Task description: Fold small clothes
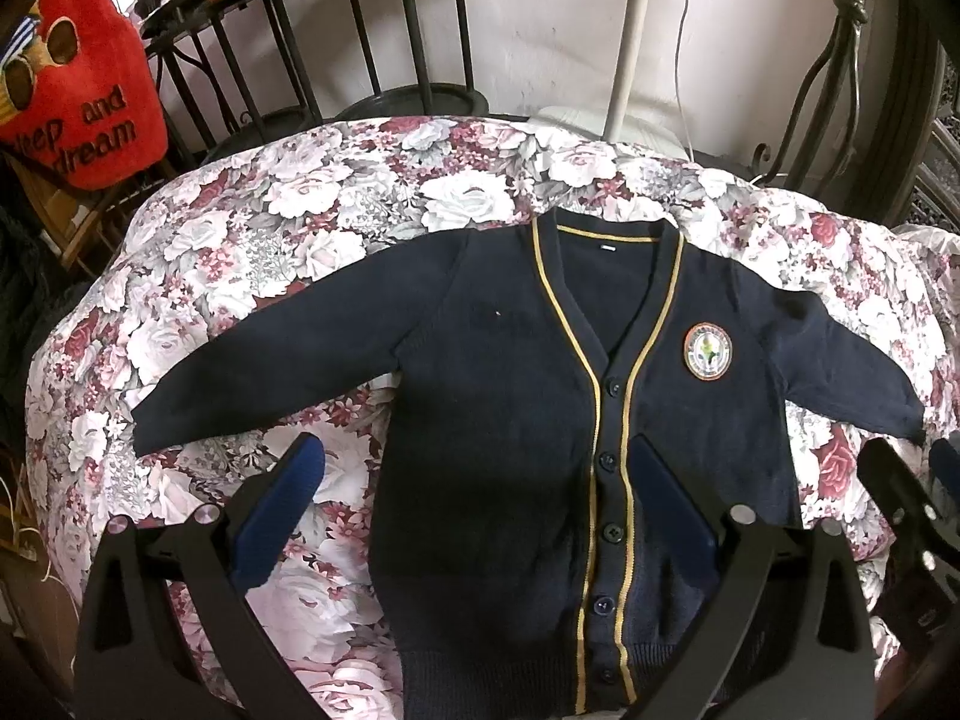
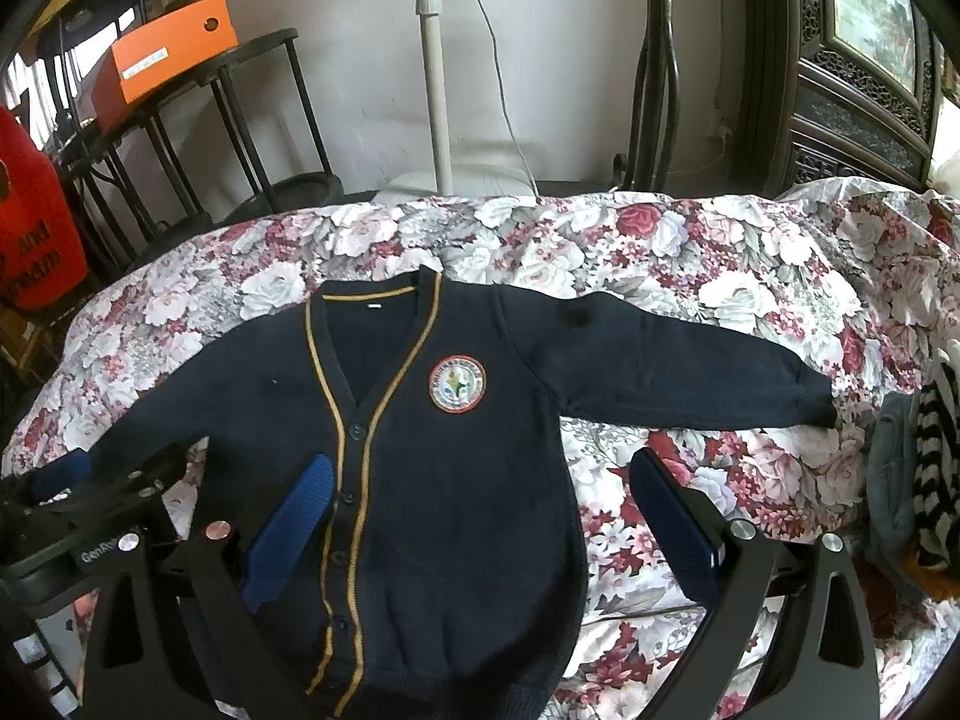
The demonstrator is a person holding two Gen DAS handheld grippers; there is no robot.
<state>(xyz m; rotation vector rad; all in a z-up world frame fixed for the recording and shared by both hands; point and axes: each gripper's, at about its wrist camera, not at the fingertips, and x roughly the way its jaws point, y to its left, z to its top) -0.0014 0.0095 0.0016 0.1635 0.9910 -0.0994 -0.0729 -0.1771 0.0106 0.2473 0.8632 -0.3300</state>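
Note:
A small navy cardigan with yellow trim and a round chest badge lies flat and buttoned on a floral bedspread, both sleeves spread out. My left gripper is open and empty, hovering above the cardigan's lower left half. My right gripper is open and empty above the cardigan, over its lower right side. Each gripper shows at the edge of the other's view: the right one and the left one.
A red plush pillow and a black metal rack with an orange box stand at the back left. A white pole and a dark carved cabinet stand behind the bed. Striped and grey clothes lie at right.

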